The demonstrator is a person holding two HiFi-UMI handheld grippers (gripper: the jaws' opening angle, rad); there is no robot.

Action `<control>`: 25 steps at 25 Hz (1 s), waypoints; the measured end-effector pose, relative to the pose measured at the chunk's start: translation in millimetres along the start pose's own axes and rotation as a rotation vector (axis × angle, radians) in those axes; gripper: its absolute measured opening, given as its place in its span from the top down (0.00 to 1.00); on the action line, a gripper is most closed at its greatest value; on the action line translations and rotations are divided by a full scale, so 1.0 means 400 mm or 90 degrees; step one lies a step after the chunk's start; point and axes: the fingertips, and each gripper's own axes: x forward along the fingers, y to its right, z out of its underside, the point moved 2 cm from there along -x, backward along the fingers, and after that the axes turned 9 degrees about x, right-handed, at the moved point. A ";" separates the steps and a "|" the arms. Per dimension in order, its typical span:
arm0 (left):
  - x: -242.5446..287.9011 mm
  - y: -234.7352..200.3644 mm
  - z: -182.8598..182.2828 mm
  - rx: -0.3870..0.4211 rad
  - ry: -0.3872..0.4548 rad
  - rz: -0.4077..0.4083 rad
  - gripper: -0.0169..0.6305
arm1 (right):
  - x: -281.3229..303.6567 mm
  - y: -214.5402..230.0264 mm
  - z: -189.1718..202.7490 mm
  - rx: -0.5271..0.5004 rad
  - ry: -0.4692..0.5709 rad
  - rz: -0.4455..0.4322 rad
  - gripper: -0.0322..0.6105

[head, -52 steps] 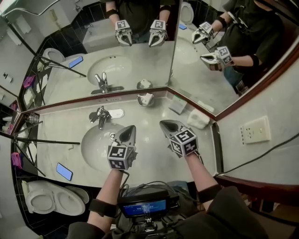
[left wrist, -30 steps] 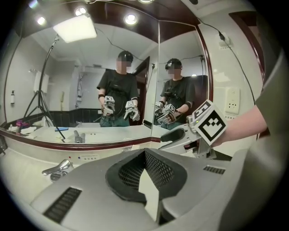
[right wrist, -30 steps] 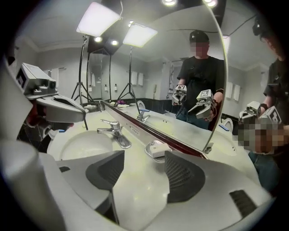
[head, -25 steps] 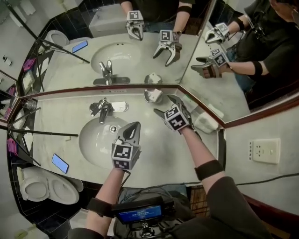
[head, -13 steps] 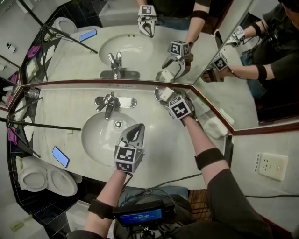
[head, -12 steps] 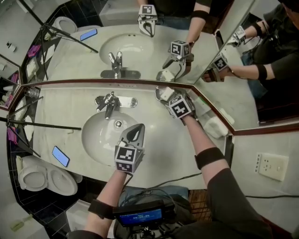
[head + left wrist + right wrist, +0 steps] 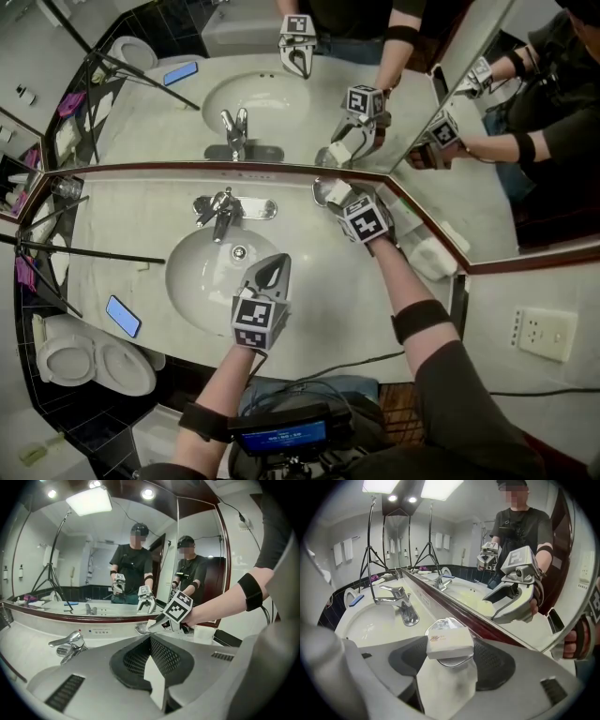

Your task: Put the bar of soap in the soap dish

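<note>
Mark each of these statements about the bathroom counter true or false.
1. The bar of soap lies on the soap dish. True.
2. The left tool is open. False: its jaws are shut, with nothing between them.
3. The right tool has the bar of soap between its jaws. True; the jaws have just been closing and now meet the soap's ends.
4. The phone lies right of the sink. False: it lies at the left, near the counter's edge.
</note>
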 end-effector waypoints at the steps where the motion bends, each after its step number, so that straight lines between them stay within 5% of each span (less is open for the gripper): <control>1: -0.001 0.001 0.000 0.001 0.001 0.001 0.97 | -0.013 -0.003 -0.007 0.003 0.011 -0.002 0.45; 16: -0.008 0.081 -0.065 0.045 0.031 0.033 0.97 | -0.448 -0.107 -0.040 0.088 0.232 -0.046 0.46; 25: -0.012 0.157 -0.090 0.071 0.039 0.061 0.97 | -0.609 -0.183 0.093 0.076 0.237 -0.027 0.46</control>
